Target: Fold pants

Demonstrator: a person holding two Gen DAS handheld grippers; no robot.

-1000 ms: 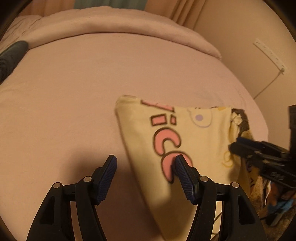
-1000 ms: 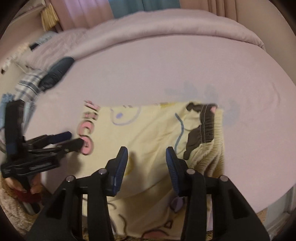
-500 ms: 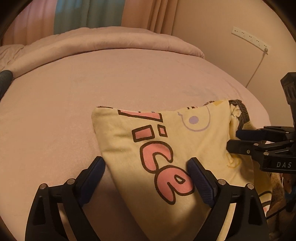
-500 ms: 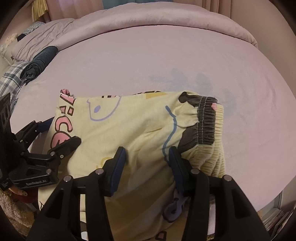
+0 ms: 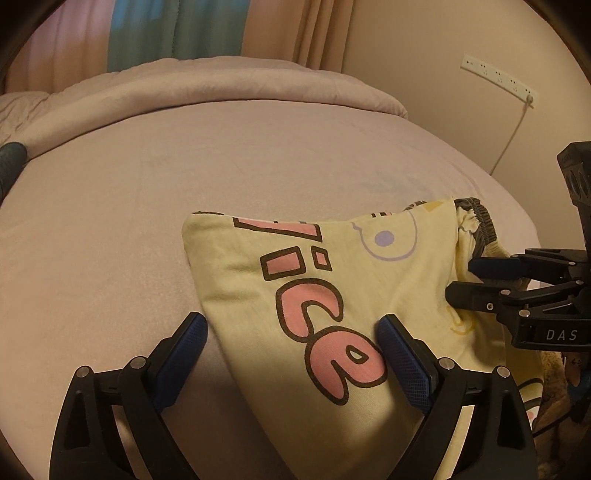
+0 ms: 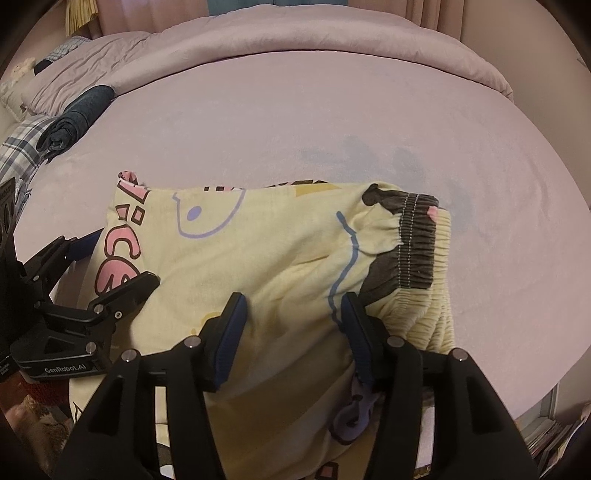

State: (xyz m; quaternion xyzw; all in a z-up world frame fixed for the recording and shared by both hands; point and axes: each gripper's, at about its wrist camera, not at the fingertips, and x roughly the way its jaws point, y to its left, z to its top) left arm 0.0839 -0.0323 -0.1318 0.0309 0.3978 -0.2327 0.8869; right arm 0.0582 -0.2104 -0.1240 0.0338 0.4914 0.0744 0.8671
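Left wrist cam sits right behind its own tongs, tilted down, looking close over the pants and across the bed to the curtains and a wall with a power strip. Right wrist cam does the same from the other side, steeper, right over the waistband. Both share the pants and the bed, and each catches the other's tongs at its edge.

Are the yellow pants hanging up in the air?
No, the yellow pants lie flat on the pink bed, their dark waistband resting on the sheet.
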